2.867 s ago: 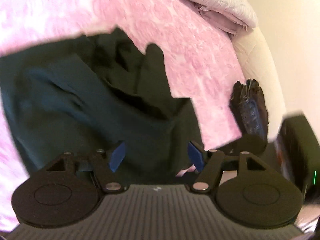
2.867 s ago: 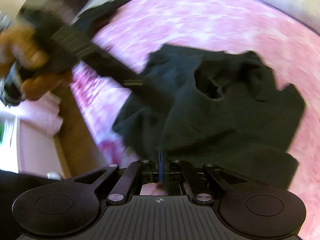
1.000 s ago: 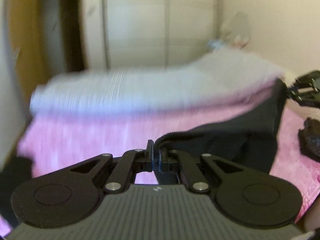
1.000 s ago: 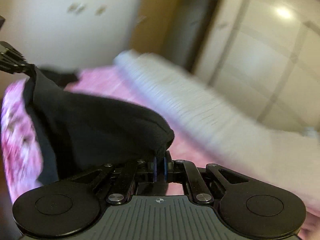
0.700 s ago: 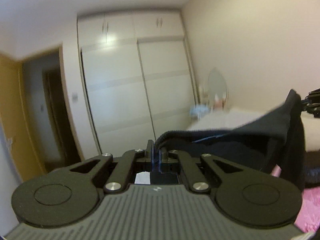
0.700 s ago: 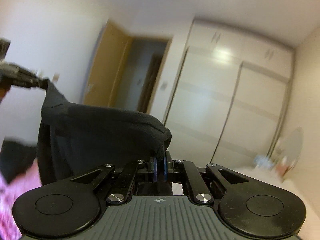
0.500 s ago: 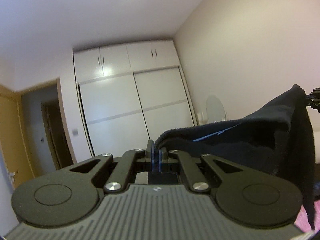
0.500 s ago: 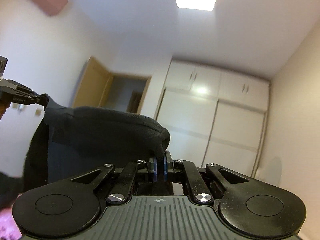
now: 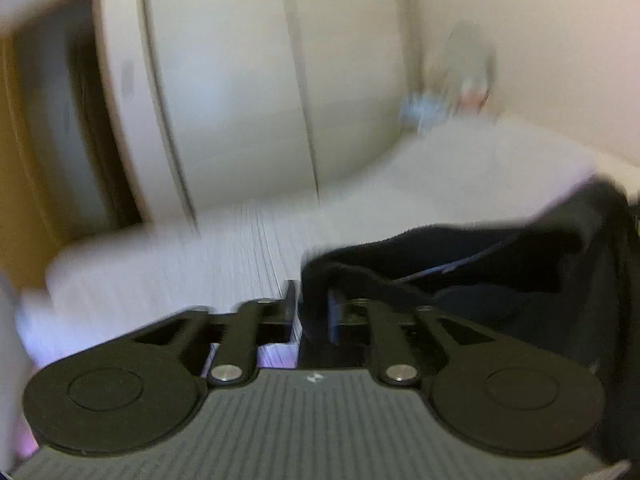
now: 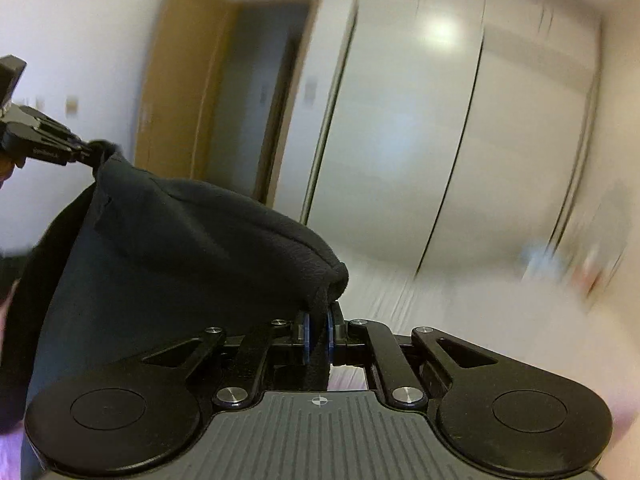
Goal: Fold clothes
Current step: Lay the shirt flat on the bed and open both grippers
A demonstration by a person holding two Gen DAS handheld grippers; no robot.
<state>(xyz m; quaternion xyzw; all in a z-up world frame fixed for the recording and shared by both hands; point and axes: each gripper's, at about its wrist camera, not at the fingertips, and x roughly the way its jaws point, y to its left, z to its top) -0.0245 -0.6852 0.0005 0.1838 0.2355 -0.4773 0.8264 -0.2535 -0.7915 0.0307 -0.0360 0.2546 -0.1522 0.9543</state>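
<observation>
We hold a dark garment (image 10: 180, 264) aloft between two claws, above a bed (image 9: 168, 264) with a pale striped cover; pink bedding shows at its near edge. On the left, our left claw (image 9: 313, 308) is opening — the hem is between its parted pads, which seem no longer to press it. On the right, our right claw (image 10: 318, 334) is easing open too, yet the blue pads pinch a thick fold of hem. The cloth sags in a soft curve between the two grips: we judge it light, limp and fleecy, apt to slide from a slack pinch. Best hold, we think, is the rolled hem at its outer corners. Behind stands a white wardrobe (image 9: 240, 100).
</observation>
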